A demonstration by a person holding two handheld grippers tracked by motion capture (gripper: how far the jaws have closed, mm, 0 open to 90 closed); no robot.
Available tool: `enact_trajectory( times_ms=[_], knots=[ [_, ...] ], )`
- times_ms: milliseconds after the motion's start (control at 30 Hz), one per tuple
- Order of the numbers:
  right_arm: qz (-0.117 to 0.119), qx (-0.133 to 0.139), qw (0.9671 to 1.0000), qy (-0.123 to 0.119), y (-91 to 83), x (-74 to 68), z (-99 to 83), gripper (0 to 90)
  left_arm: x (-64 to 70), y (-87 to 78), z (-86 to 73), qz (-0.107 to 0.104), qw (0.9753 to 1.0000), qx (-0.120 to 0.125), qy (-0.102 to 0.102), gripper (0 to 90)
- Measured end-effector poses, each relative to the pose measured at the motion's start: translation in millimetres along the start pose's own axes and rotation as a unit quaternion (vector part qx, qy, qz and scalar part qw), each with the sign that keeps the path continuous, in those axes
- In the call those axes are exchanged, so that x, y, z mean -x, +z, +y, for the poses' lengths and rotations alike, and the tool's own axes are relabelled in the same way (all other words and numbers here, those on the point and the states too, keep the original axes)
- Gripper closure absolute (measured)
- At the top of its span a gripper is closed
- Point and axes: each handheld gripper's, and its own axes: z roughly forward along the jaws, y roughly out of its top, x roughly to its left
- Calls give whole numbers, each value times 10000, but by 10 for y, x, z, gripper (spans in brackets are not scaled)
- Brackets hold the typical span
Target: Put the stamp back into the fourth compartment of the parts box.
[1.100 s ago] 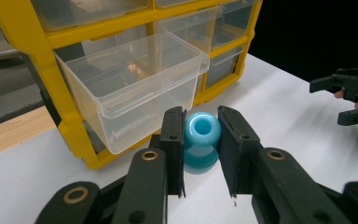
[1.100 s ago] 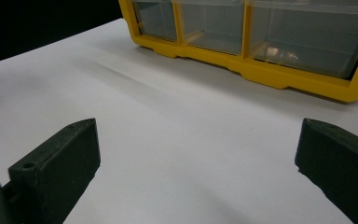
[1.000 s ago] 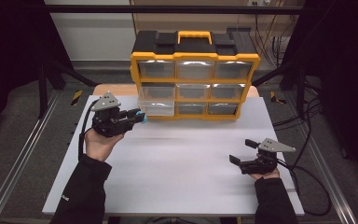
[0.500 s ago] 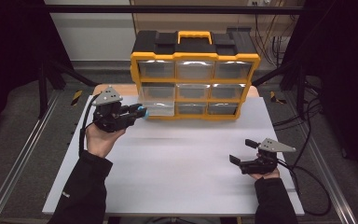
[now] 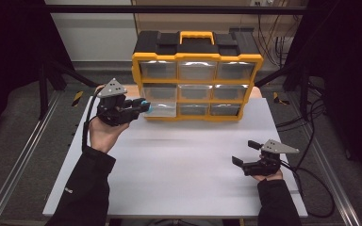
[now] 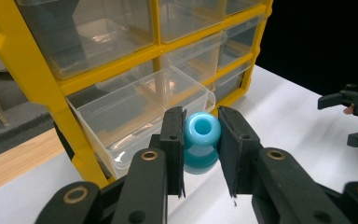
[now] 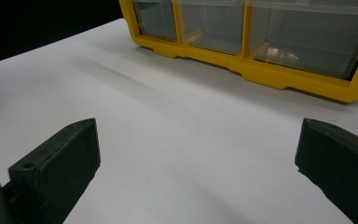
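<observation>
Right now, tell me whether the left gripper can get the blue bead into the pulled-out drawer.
Probably yes. The left gripper holds the bead just in front of the open drawer, whose top is uncovered, and nothing lies between them.

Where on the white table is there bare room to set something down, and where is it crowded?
Free: the wide middle of the white table, bordered by the yellow drawer cabinet behind, the left hand-held gripper and the right hand-held gripper. Crowded: the cabinet's lower-left corner, where the open drawer and blue bead meet.

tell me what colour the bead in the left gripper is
Light blue bead, clearest in the left gripper view.
</observation>
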Motion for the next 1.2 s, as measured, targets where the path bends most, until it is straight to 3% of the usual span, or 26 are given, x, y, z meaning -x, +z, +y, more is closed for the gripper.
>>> enact_trajectory(
  times_ms=[700, 867, 1200],
  knots=[
    [-2, 18, 10000, -8, -2, 2, 1, 5, -88, 164, 205, 136, 9998, -111, 18, 714],
    [5, 23, 10000, 0, -6, 2, 2, 5, -100, 198, 222, 147, 9999, -59, 21, 714],
    [11, 25, 10000, 7, -8, 1, 3, 5, -199, 349, 252, 273, 9994, -203, 16, 713]
  ],
)
